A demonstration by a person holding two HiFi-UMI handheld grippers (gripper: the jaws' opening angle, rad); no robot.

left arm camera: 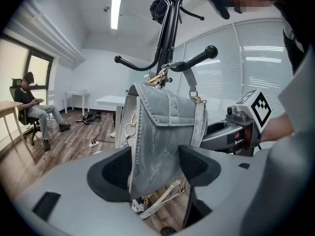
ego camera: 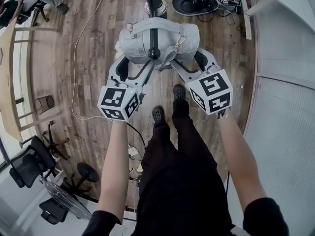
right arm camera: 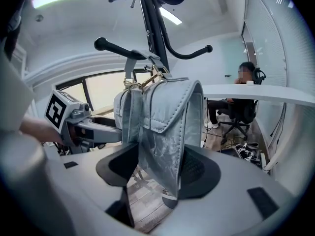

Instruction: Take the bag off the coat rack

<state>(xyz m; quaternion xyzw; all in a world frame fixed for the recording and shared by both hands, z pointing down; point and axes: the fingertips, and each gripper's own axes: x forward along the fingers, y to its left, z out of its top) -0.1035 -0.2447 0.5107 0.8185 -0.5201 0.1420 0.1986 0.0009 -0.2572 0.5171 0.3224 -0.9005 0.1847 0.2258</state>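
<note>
bag (ego camera: 157, 41) hung by strap (left arm camera: 191, 85) from rack (left arm camera: 170, 28) peg, right in front of you. you were at grasp step. left gripper (left arm camera: 155, 168) stood wide, one bag end between pads, no clear squeeze. right gripper (right arm camera: 160, 168) jaws were closing, other end between them. next move likely called for firm grip both sides, lift till strap cleared knobbed peg tip, then pull away.

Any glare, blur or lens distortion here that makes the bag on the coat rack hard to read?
Head view: strong fisheye bends the floor boards, yet the bag is sharp and evenly lit. Left gripper view: the ceiling light is blown out, corners go dark, bag crisp. Right gripper view: the window behind the bag is washed out, bag readable.
</note>
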